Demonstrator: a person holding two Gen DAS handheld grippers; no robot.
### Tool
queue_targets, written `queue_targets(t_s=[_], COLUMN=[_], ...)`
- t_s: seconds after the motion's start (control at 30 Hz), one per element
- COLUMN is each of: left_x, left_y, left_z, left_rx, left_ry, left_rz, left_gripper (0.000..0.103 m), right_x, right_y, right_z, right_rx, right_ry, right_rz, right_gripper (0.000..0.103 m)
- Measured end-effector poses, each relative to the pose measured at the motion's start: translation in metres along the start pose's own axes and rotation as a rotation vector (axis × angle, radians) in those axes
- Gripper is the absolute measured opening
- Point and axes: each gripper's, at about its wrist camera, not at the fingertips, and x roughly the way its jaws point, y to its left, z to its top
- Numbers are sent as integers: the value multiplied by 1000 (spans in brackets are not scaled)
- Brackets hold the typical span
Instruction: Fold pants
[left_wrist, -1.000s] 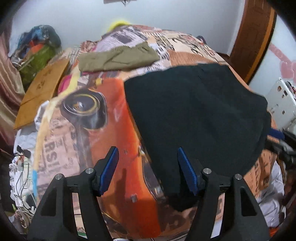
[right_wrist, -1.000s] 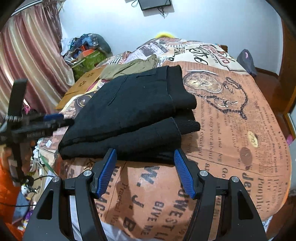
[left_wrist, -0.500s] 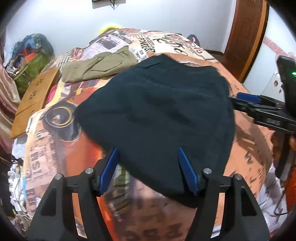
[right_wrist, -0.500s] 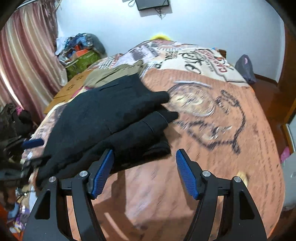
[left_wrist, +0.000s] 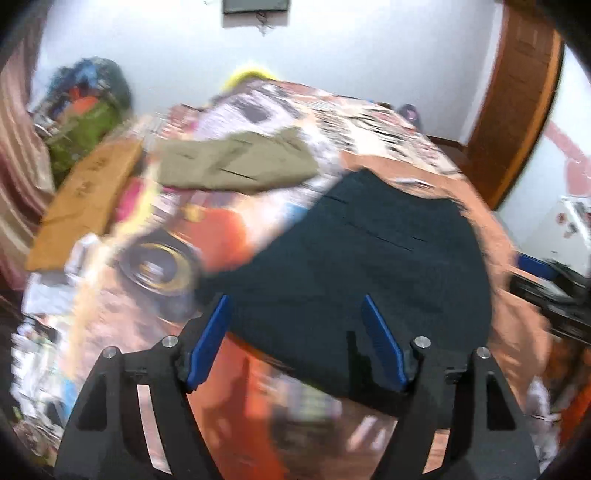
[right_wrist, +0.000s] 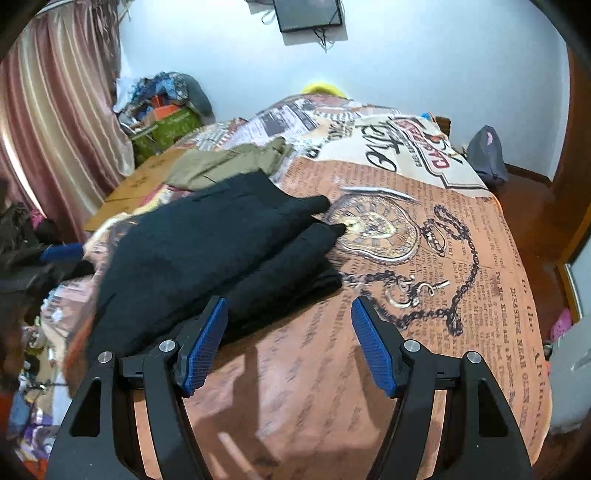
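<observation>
Blue-padded left gripper (left_wrist: 295, 339) spread wide, empty, above near edge of black pants (left_wrist: 369, 266). Right gripper (right_wrist: 290, 345) equally wide, empty, over bare bedspread (right_wrist: 424, 295) beside pants' leg ends. Pants lie folded on bed; olive garment (right_wrist: 229, 162) behind them, cardboard (left_wrist: 85, 199) at left.

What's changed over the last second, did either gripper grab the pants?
No grab: both the left gripper and right gripper stayed open and empty, only swinging over the bed. The folded black pants and olive pants stayed put.
</observation>
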Motion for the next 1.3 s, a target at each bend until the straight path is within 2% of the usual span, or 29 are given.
queue_targets(t_s=[0.1,0.2,0.33,0.43,0.6,0.67,0.73,0.83,1.1,1.3], left_x=[20,45,74,92,104,103,101,94,59,24], left_y=[32,58,75,85,90,88,87,81,52,32], left_z=[10,14,8,0,-13,-18,-23,-29,-43,-10], left_rx=[9,-3,17,0,-2,13,19,22,50,49], left_ry=[22,59,97,132,152,156,161,168,143,38], left_rz=[70,57,96,69,51,65,68,70,59,30], left_gripper=[74,74,74,74,74,74,74,74,74,74], right_x=[-11,-13,-3,15,41,42,41,43,40,39], right_y=[16,35,59,74,67,62,60,51,14,-15], right_z=[-2,-4,-8,-14,-27,-27,-25,-23,-10,4], right_rx=[19,37,44,33,82,73,25,1,-72,-80], right_ry=[-18,-14,21,88,171,166,161,159,131,120], right_rz=[25,49,76,80,95,106,59,38,-93,-190], right_gripper=[67,67,67,67,67,66,67,67,67,68])
